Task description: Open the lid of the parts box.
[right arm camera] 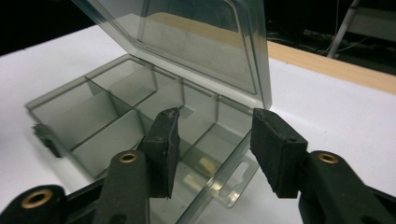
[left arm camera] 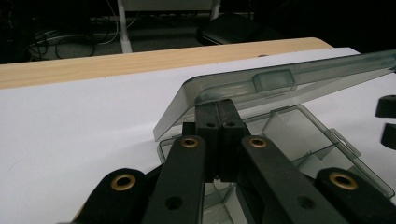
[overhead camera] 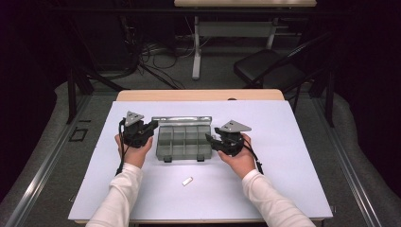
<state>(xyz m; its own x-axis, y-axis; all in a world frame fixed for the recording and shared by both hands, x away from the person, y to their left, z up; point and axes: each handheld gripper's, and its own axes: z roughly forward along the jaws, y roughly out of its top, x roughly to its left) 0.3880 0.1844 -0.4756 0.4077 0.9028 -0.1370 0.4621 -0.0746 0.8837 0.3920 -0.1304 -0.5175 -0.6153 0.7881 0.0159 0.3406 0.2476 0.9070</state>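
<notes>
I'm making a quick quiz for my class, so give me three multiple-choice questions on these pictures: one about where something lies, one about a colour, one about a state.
1. Where does the small white piece lie?
A. inside the compartment box
B. on the white sheet, nearer the person than the box
C. on the chair

2. What colour is the sheet covering the table?
A. white
B. red
C. green

3. How does the lid of the compartment box stand?
A. shut and latched
B. taken off and laid beside the box
C. raised open on its hinge

Answers:
1 B: in the high view the piece rests on the sheet between the two forearms, in front of the box.
2 A: the sheet looks plain white in the high view.
3 C: the right gripper view shows the lid tilted up over open compartments, and the left gripper is shut at its edge.
</notes>
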